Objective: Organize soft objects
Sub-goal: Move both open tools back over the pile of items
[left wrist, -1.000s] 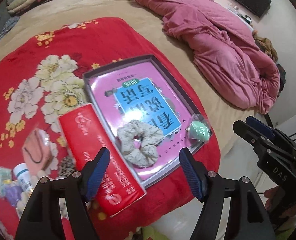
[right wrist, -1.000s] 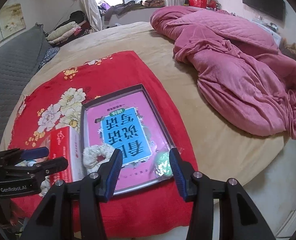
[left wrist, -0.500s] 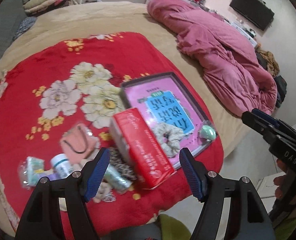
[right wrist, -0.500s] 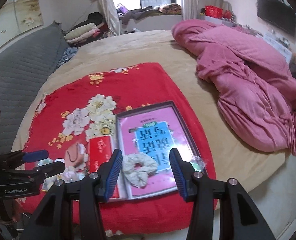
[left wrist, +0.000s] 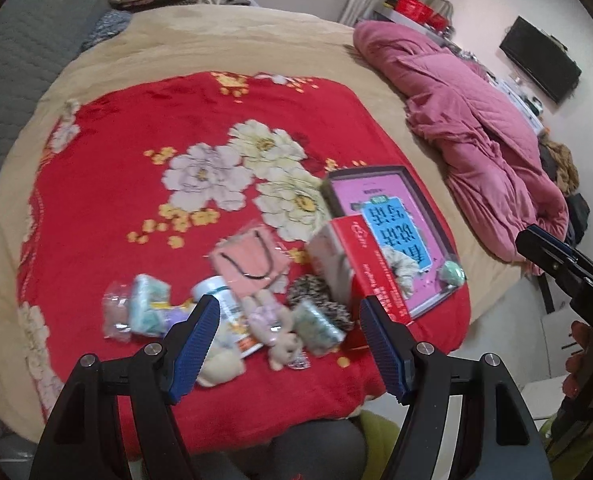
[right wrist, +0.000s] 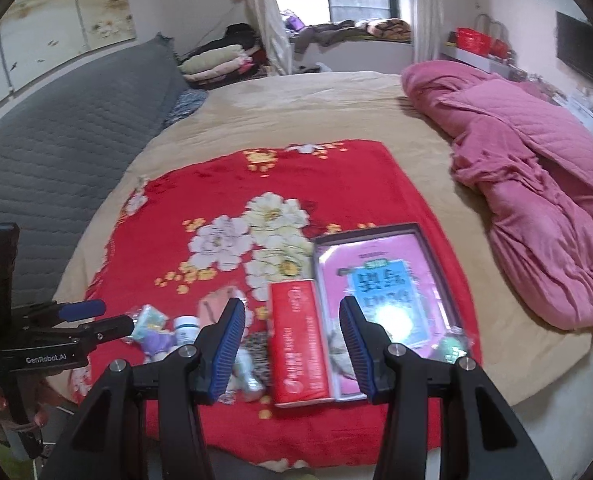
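Both grippers have pulled back and up from the bed, so more of the red flowered blanket (left wrist: pixel 108 208) shows than a moment ago; nothing is being carried, and sorting pauses. The left gripper (left wrist: pixel 288 344) has its jaws spread wide and empty. The right gripper (right wrist: pixel 290 346) has its jaws part open, also empty. Nearest lies a loose heap: small packets (left wrist: pixel 144 308), a white bottle (left wrist: pixel 220 296), a plush toy (left wrist: pixel 272 332), a pink pouch (left wrist: pixel 252 260). Beyond stands a red box (left wrist: pixel 360 264). Farther right, a shallow tray (left wrist: pixel 428 204) holds a scrunchie (left wrist: pixel 402 266) and a green sponge (left wrist: pixel 450 272).
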A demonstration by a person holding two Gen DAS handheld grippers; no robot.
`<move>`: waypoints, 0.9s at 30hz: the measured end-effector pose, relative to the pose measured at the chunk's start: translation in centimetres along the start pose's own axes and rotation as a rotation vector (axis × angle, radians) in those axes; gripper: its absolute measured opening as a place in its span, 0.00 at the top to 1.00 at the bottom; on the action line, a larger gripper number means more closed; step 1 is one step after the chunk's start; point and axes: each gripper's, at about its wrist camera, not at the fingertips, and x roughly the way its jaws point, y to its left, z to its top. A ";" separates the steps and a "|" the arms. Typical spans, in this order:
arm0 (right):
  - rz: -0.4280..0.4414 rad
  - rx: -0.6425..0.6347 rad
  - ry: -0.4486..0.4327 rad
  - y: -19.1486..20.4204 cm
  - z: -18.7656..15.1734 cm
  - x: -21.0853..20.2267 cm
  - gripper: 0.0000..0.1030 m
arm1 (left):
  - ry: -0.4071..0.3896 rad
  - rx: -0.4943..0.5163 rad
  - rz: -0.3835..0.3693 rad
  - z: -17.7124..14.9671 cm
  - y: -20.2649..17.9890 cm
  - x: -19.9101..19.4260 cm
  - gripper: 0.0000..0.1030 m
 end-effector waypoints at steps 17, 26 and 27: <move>0.080 -0.170 0.037 8.7 -1.5 2.8 0.53 | -0.049 -0.093 0.038 -4.6 9.0 -1.8 0.28; 0.079 -0.224 0.073 10.2 -3.0 5.5 0.53 | -0.007 -0.141 0.030 -7.7 11.7 1.0 0.28; 0.078 -0.231 0.078 10.4 -3.2 5.9 0.53 | -0.003 -0.148 0.034 -8.0 11.9 1.4 0.28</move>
